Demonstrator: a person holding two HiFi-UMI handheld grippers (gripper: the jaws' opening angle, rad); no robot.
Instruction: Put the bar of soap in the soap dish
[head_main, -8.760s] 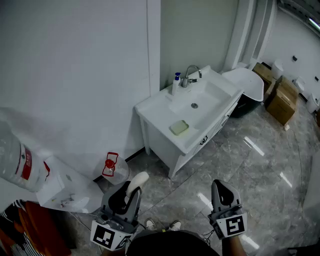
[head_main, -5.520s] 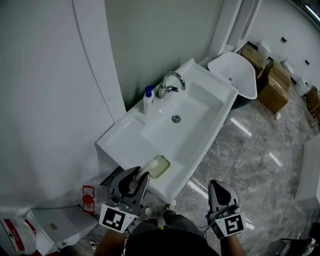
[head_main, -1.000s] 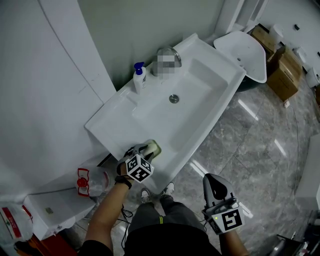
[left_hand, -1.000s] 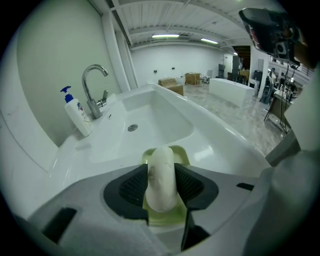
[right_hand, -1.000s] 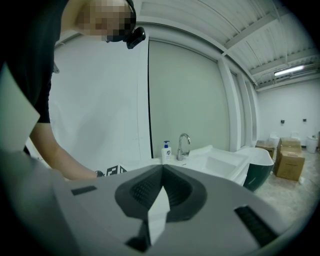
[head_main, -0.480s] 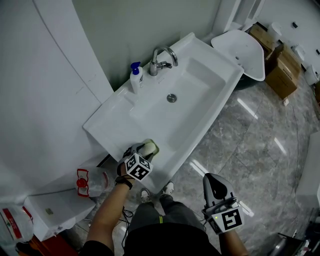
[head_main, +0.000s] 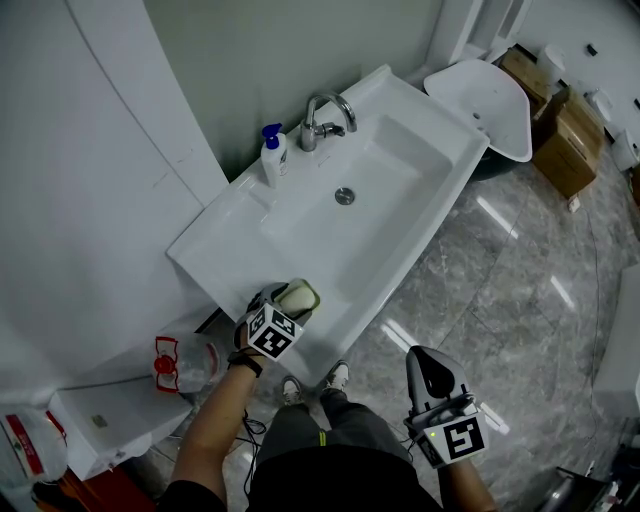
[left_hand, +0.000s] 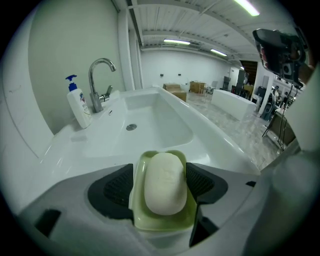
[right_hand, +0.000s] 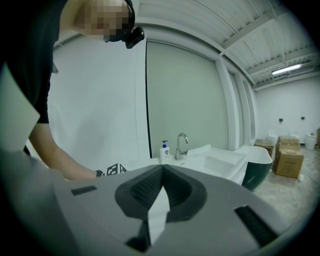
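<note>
The white oval bar of soap (left_hand: 164, 182) lies in the pale green soap dish (left_hand: 150, 222), which sits on the near corner of the white washstand (head_main: 215, 250). My left gripper (left_hand: 160, 169) points down over the dish (head_main: 300, 296). Its jaws are opening, and the dark pads (left_hand: 202, 181) stand on either side of the dish, clear of the soap. In the head view the left gripper (head_main: 284, 302) partly covers the dish. My right gripper (head_main: 432, 368) hangs low over the floor with its jaws (right_hand: 161, 170) shut on nothing.
A basin with a drain (head_main: 345, 195), a chrome tap (head_main: 320, 115) and a blue-topped pump bottle (head_main: 272, 155) are on the washstand. A white bathtub (head_main: 480, 100) and cardboard boxes (head_main: 565, 150) stand at the far right. A red-labelled jug (head_main: 180, 360) sits on the floor at the left.
The left gripper has rolled a little at the dish, and more of the dish and soap shows beyond it. The right gripper has not moved.
</note>
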